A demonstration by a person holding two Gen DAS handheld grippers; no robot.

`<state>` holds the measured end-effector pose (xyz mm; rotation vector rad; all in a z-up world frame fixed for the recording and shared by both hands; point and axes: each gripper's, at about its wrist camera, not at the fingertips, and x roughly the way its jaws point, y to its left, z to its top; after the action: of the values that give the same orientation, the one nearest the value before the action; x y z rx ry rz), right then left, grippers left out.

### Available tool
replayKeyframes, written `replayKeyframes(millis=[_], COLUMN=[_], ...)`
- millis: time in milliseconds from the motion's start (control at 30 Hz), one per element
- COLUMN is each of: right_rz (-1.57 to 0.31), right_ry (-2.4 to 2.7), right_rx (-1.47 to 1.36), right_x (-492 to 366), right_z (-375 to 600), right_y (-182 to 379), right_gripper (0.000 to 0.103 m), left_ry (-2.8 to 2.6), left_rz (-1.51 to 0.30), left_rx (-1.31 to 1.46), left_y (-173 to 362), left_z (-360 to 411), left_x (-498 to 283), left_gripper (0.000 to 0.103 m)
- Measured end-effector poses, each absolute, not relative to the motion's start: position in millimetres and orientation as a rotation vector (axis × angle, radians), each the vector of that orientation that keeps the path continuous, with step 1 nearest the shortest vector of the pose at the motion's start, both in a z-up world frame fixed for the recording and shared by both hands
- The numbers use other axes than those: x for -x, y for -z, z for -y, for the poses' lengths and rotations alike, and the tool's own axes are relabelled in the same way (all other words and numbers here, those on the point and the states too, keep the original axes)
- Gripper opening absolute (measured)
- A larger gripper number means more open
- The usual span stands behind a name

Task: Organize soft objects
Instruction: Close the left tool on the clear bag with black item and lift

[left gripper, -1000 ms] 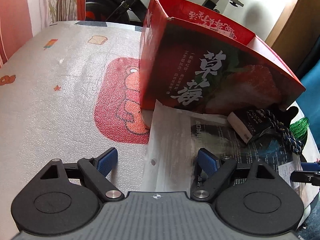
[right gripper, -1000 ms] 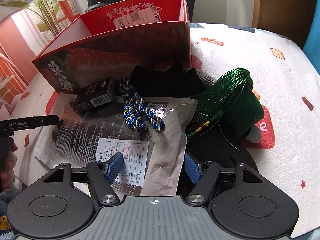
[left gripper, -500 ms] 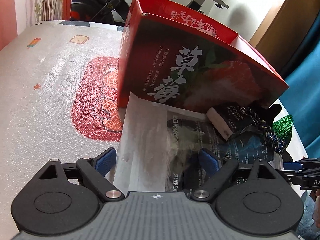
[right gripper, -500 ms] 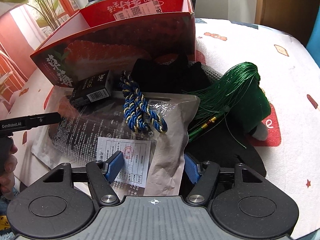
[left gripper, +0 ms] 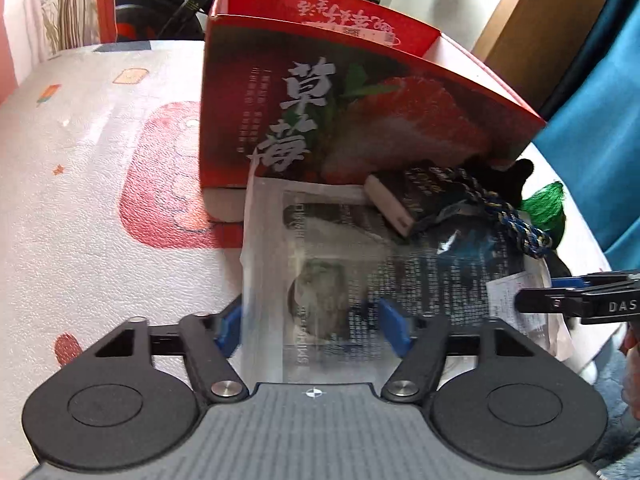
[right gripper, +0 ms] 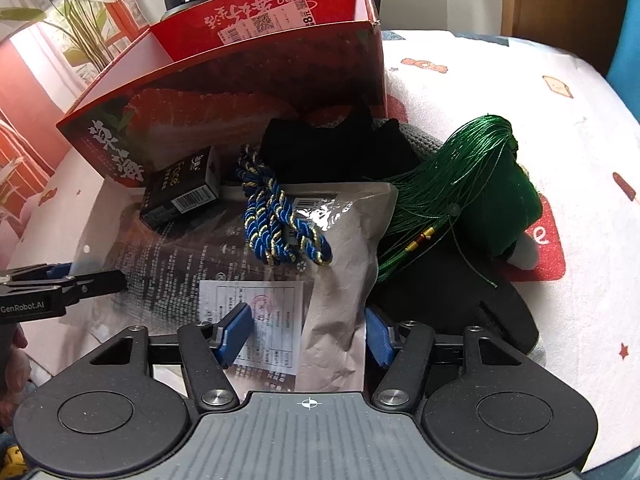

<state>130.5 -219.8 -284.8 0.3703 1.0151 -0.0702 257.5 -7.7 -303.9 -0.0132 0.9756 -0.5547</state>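
Observation:
A flat plastic packet (left gripper: 352, 256) with printed text lies in front of a red strawberry box (left gripper: 360, 92). My left gripper (left gripper: 312, 328) is open, its fingers astride the packet's near left end. My right gripper (right gripper: 306, 336) is open, astride the packet's (right gripper: 280, 280) near right corner. On the packet lie a small black carton (right gripper: 182, 192) and a blue-gold braided cord (right gripper: 280, 220). A green tassel bundle (right gripper: 472, 192) and black fabric (right gripper: 332, 152) lie to the right.
The red box (right gripper: 240, 64) stands open-topped on a white table cover (left gripper: 80, 200) printed with cartoons. Exercise equipment (left gripper: 160, 8) stands behind the table. A blue curtain (left gripper: 600, 120) hangs at the right. The left gripper (right gripper: 60, 288) shows in the right wrist view.
My left gripper has moved right and forward, so the packet's left end now lies between its fingers. My right gripper has edged slightly forward over the packet.

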Motion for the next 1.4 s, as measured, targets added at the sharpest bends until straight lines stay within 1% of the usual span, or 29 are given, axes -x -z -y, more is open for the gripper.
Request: replayKeyframes(millis=[67, 167, 300, 367, 500, 700, 733, 800, 833, 900, 1033, 1267, 1400], right_rz=[-1.019, -1.031, -1.059, -1.07, -1.066, -1.063, -1.06, -1.06, -1.061, -1.064, -1.07, -1.166, -1.164], right_ry=[0.061, 0.063, 0.089, 0.097, 0.099, 0.106, 0.104, 0.093, 0.092, 0.092, 0.091, 0.065, 0.039], right_rx=[-0.377, -0.398, -0.503, -0.53, -0.499, -0.409, -0.402, -0.401, -0.397, -0.394, -0.464, -0.669, -0.77], right_x=[-131, -131, -133, -134, -132, -130, -129, -129, -129, -130, -132, -129, -129], right_z=[218, 218, 231, 236, 234, 230, 231, 229, 227, 225, 231, 243, 246], right_y=[281, 279, 280, 282, 283, 278, 277, 277, 277, 278, 277, 284, 276], right_gripper=[0.054, 0.053, 0.047, 0.045, 0.044, 0.044, 0.043, 0.037, 0.036, 0.031, 0.027, 0.027, 0.027], left_ry=[0.557, 0.565, 0.577, 0.564, 0.562, 0.591, 0.592, 0.589, 0.589, 0.612, 0.616, 0.598, 0.582], left_rz=[-0.982, -1.009, -1.024, -1.028, -1.066, -1.041, -1.038, -1.04, -1.045, -1.064, -1.071, -1.147, -1.115], left_rx=[-0.006, 0.038, 0.104, 0.06, 0.042, 0.032, 0.03, 0.037, 0.037, 0.058, 0.044, 0.06, 0.115], left_y=[298, 293, 286, 288, 308, 308, 311, 310, 315, 315, 307, 284, 261], left_z=[14, 15, 12, 15, 12, 14, 15, 19, 22, 17, 19, 9, -4], left_x=[-257, -259, -264, -266, -270, -276, -278, -281, -281, -275, -264, -256, -259], left_gripper=[0.068, 0.068, 0.068, 0.068, 0.069, 0.069, 0.069, 0.069, 0.068, 0.059, 0.058, 0.058, 0.059])
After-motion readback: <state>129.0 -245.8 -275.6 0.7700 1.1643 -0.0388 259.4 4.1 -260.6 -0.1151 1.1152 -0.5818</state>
